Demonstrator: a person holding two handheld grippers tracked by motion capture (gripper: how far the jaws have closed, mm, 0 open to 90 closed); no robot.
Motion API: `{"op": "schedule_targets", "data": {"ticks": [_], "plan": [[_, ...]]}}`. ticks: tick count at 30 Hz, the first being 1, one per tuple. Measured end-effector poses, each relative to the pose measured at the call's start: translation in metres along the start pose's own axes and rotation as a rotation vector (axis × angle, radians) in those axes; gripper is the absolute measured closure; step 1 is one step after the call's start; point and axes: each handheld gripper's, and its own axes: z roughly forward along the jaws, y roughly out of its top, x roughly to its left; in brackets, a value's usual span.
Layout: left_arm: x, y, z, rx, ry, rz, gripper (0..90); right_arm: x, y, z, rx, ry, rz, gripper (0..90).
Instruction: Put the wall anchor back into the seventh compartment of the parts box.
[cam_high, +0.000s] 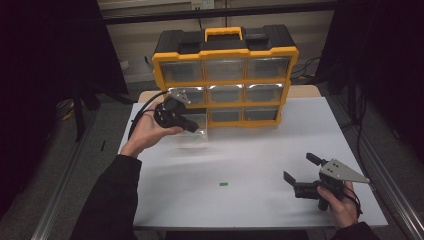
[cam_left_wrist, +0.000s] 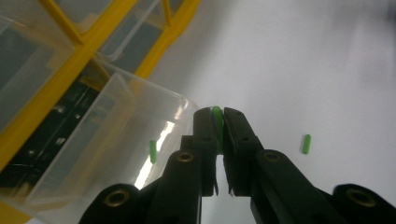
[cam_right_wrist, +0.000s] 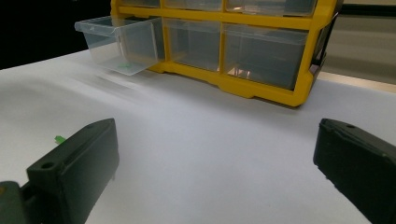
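Sorting small green pegs into the pulled-out clear drawer (cam_left_wrist: 107, 140) of the yellow organiser (cam_high: 225, 75) looks about midway. One peg in the drawer (cam_left_wrist: 152, 151) already lies on its floor. The left tongs (cam_left_wrist: 216, 122) are clamped on a second green peg (cam_left_wrist: 216, 112), held just beside the drawer's front rim near the worktop's (cam_high: 260, 160) far left corner. A loose peg (cam_high: 223, 184) remains toward the near edge. The right tongs (cam_high: 300, 170) rest spread wide, holding nothing, by the near right corner. Other drawers look shut.
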Motion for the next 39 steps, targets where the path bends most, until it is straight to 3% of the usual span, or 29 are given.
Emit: {"op": "schedule_targets", "data": {"ticks": [12, 14, 15, 16, 17, 18, 22, 32, 37, 39], "plan": [[0.019, 0.008, -0.005, 0.029, 0.037, -0.031, 84.5, 0.000, 0.000, 0.000, -0.001, -0.006, -0.007, 0.3], [0.022, 0.009, -0.004, 0.045, 0.041, -0.021, 84.5, 0.000, 0.000, 0.000, 0.000, -0.005, -0.006, 0.3], [0.025, 0.009, -0.006, 0.082, 0.035, 0.009, 84.5, 0.000, 0.000, 0.000, -0.001, -0.005, -0.008, 0.3], [0.025, 0.008, -0.003, 0.061, 0.035, -0.029, 84.5, 0.000, 0.000, 0.000, -0.001, -0.006, -0.008, 0.3], [0.027, 0.008, -0.003, 0.082, 0.034, -0.012, 84.4, 0.000, 0.000, 0.000, -0.001, -0.005, -0.008, 0.3], [0.028, 0.007, -0.001, 0.072, 0.035, -0.047, 84.5, 0.000, 0.000, 0.000, -0.003, -0.007, -0.007, 0.3], [0.036, 0.004, 0.005, 0.090, 0.044, -0.063, 84.5, 0.000, 0.000, 0.000, 0.001, -0.006, -0.007, 0.3], [0.041, 0.004, 0.019, 0.132, 0.059, -0.054, 84.5, 0.000, 0.000, 0.000, 0.003, -0.002, -0.009, 0.3], [0.041, 0.006, 0.027, 0.170, 0.062, -0.024, 84.5, 0.000, 0.000, 0.000, 0.001, -0.006, -0.008, 0.3], [0.041, 0.005, 0.030, 0.173, 0.054, -0.045, 84.5, 0.000, 0.000, 0.000, 0.002, -0.003, -0.009, 0.3]]}}
